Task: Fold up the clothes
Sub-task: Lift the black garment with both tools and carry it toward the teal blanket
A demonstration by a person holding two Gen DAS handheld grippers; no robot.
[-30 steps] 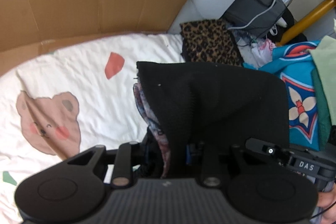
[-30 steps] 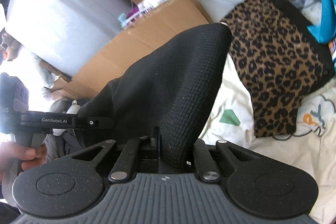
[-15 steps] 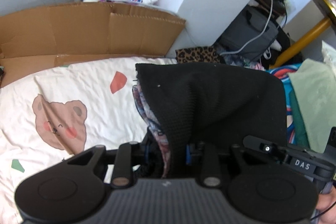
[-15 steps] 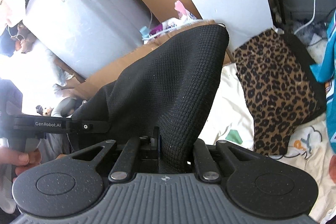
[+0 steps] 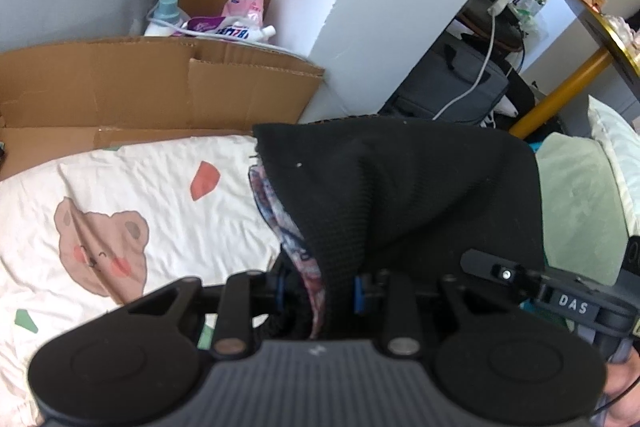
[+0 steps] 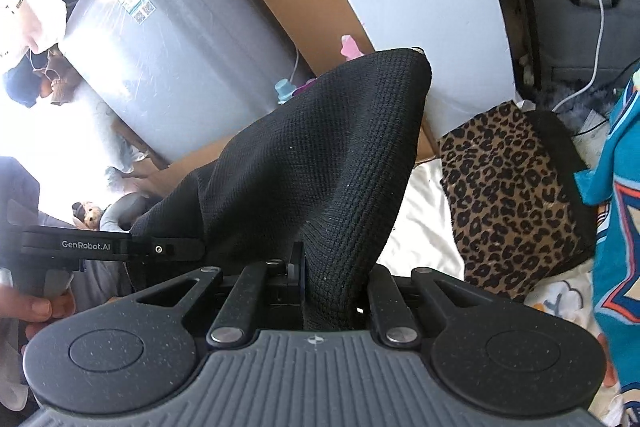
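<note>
We see the knit garment hanging between us and the bedsheet. At ten o'clock the cardboard stands behind the sheet; at two o'clock a bag sits beyond it.

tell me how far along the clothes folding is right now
Early on. Done: the leopard-print garment looks folded flat on the bear-print sheet. In hand: the left gripper and right gripper each clamp the black knit garment, held up off the sheet, not yet folded. Left: laying it down and folding it, then the blue printed garment.
</note>
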